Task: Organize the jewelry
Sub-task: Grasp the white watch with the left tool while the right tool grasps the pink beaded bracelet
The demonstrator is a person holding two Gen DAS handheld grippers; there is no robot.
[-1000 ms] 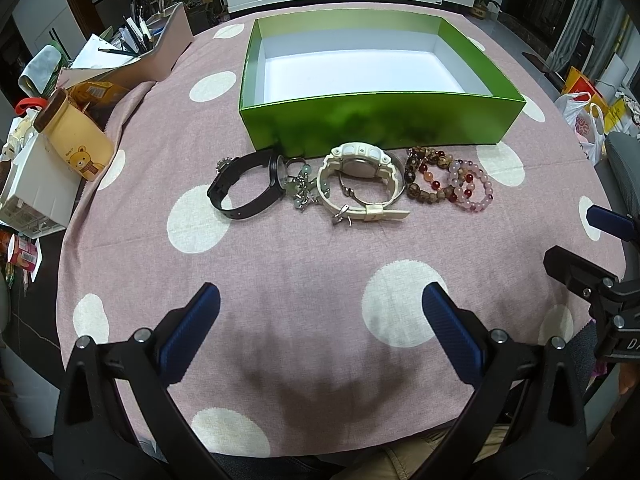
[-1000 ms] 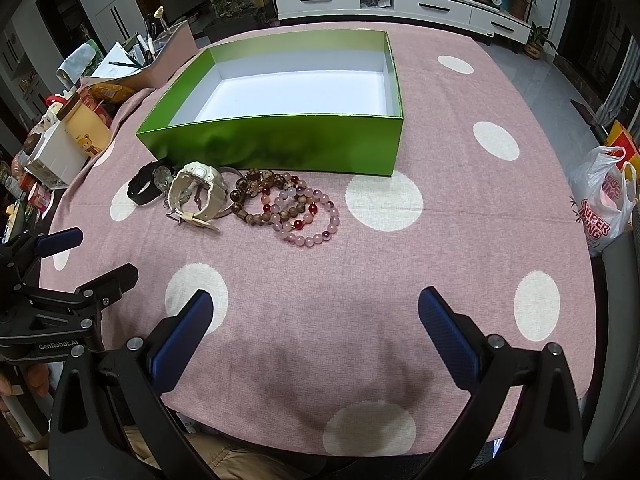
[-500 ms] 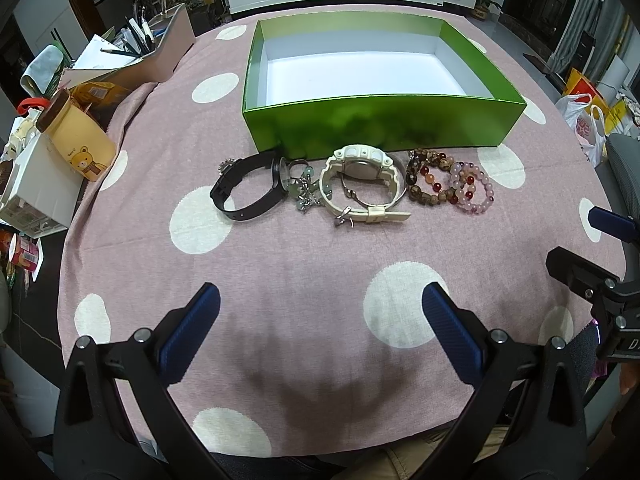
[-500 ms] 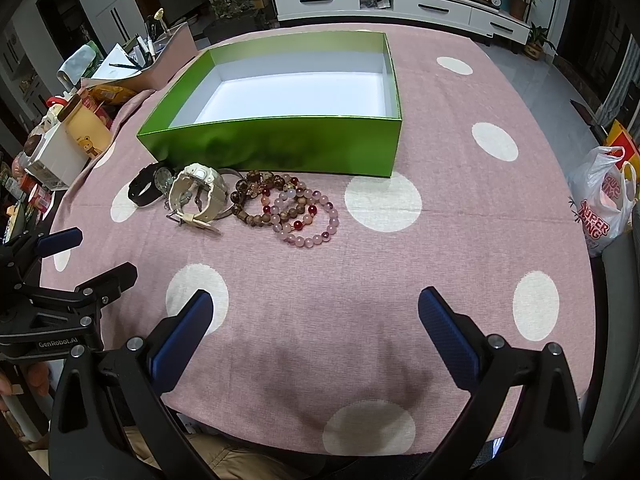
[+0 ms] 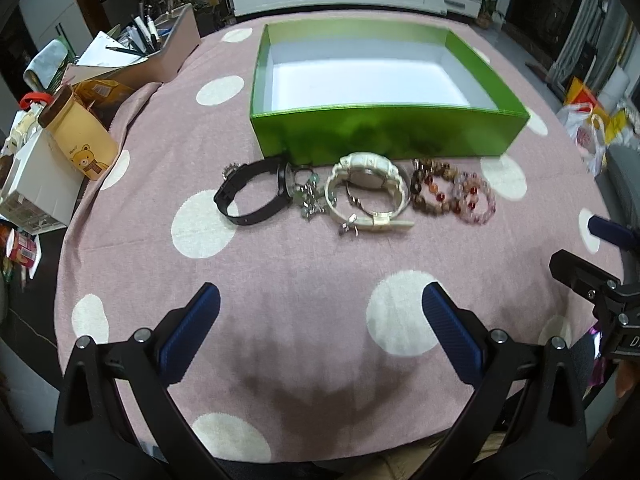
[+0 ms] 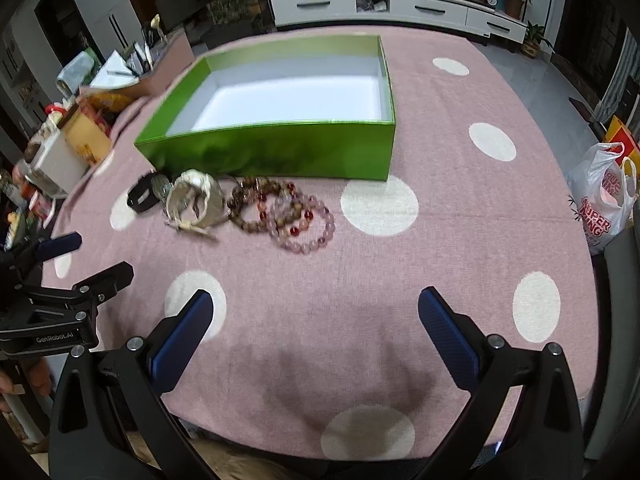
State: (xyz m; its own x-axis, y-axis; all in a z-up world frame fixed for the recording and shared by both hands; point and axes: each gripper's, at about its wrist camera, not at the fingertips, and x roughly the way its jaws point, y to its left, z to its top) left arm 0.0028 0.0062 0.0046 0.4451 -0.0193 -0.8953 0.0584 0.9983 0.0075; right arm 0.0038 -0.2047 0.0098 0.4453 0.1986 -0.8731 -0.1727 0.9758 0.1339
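An empty green box [image 5: 384, 136] [image 6: 276, 152] with a white inside stands on the pink dotted cloth. In front of it lies a row of jewelry: a black watch [image 5: 252, 194] [image 6: 141, 196], a small silver charm piece [image 5: 308, 200], a white watch [image 5: 368, 190] [image 6: 196, 200], a brown bead bracelet [image 5: 430, 188] [image 6: 252, 202] and a pink bead bracelet [image 5: 474, 200] [image 6: 302, 224]. My left gripper [image 5: 320, 312] is open, low near the table's front edge, well short of the row. My right gripper [image 6: 316, 312] is open too, beside it on the right.
A yellow bear cup [image 5: 80, 140], a white carton [image 5: 36, 184] and a tray of pens and papers [image 5: 140, 56] crowd the left edge. A plastic bag [image 6: 604, 200] sits off the table's right side. Bare cloth [image 6: 460, 220] lies right of the bracelets.
Both grippers have drifted slightly forward toward the jewelry row; the current views are a little motion-blurred. Nothing was picked up and the jaws stayed wide.
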